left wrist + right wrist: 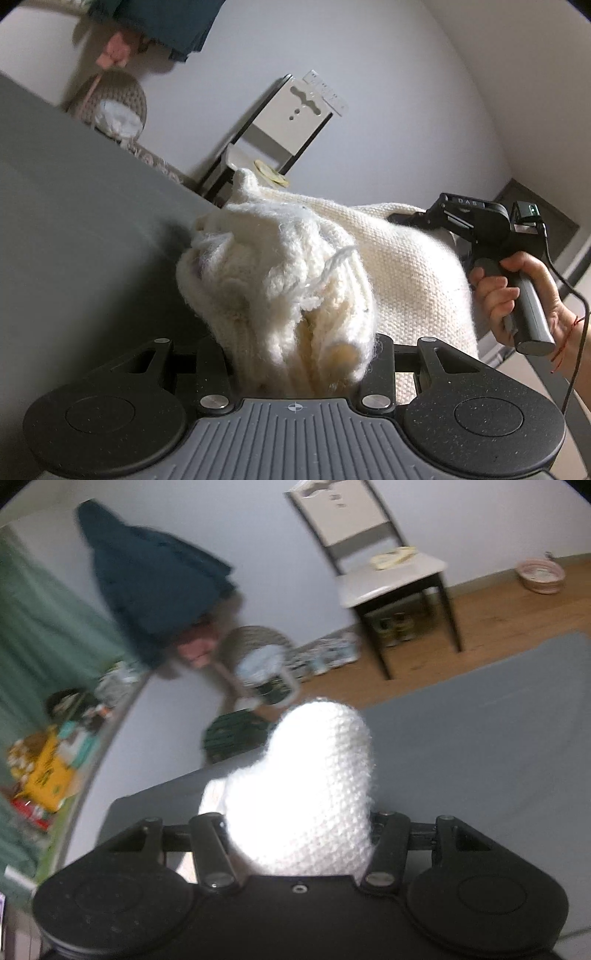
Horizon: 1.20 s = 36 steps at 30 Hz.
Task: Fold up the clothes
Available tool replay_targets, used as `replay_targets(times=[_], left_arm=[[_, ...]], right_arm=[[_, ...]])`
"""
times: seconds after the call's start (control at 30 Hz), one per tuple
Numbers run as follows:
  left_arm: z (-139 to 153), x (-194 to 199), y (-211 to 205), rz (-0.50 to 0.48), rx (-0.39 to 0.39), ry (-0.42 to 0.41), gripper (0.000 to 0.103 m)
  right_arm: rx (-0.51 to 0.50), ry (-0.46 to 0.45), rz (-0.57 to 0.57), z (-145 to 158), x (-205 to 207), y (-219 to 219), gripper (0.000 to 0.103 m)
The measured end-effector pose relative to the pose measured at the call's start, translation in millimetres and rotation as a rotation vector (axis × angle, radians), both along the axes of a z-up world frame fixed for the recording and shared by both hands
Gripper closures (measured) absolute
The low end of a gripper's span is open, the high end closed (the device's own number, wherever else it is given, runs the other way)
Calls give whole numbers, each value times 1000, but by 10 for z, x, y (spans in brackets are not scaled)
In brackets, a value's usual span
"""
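Note:
A cream knitted sweater (280, 273) is bunched thick between the fingers of my left gripper (299, 354), which is shut on it. From that bunch the knit stretches right to my right gripper (406, 218), held up by a hand (517, 295). In the right wrist view a rounded wad of the same sweater (317, 782) fills the right gripper (299, 834), which is shut on it. The fingertips of both grippers are hidden by fabric. The sweater hangs lifted above the grey surface (480, 738).
A chair (391, 579) with a pale item on its seat stands by the wall beyond the grey surface (74, 221). A dark blue garment (155, 576) hangs at the left above a woven basket (258, 642). A cluttered shelf (44, 764) is at far left.

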<state>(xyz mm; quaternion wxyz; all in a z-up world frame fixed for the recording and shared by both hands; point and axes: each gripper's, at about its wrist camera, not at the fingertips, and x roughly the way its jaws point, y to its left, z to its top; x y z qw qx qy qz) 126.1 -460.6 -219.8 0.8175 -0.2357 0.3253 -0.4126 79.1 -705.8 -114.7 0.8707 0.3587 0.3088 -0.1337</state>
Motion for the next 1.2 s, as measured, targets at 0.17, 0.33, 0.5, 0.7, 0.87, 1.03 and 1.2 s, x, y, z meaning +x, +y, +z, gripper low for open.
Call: replay_targets(times=[0.17, 0.33, 0.5, 0.7, 0.87, 1.03, 1.2], left_arm=[[-227, -2, -568, 2, 27, 26, 62], [-458, -188, -629, 21, 28, 23, 62], [-806, -241, -281, 67, 6, 233, 57], [-783, -293, -102, 2, -28, 283, 51], [-659, -374, 79, -33, 24, 326, 37], [-348, -684, 427, -5, 175, 225, 12], [16, -734, 752, -63, 277, 154, 12]], right_arm=[[-56, 37, 2, -204, 288, -492, 51], [-24, 40, -48, -768, 386, -904, 50], [68, 30, -148, -1216, 264, -1233, 47], [102, 56, -305, -1556, 80, -1283, 17], [11, 57, -398, -1366, -218, -1152, 12], [-234, 61, -402, -1033, -596, -567, 5], [-354, 35, -259, -838, -978, 309, 5]])
